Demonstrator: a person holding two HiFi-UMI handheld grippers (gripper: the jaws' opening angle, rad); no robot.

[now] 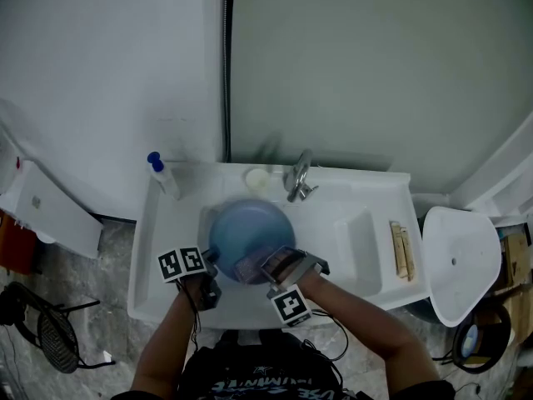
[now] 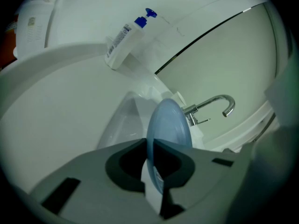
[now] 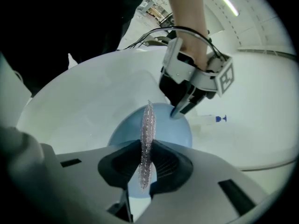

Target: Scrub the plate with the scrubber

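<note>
A light blue plate (image 1: 247,232) is held over the white sink (image 1: 337,197). My left gripper (image 1: 210,275) is shut on the plate's near left rim; in the left gripper view the plate (image 2: 167,125) stands edge-on between the jaws of the left gripper (image 2: 152,171). My right gripper (image 1: 268,267) is shut on a thin, glittery mesh scrubber (image 3: 146,143), which lies against the plate's (image 3: 175,127) face. In the right gripper view the left gripper (image 3: 180,110) pinches the plate's far rim, and the right gripper (image 3: 144,171) holds the scrubber upright.
A chrome faucet (image 1: 298,176) stands behind the plate. A white bottle with a blue cap (image 1: 161,175) leans at the sink's back left. Two wooden sticks (image 1: 401,248) lie on the right ledge. A white stool (image 1: 460,261) stands to the right.
</note>
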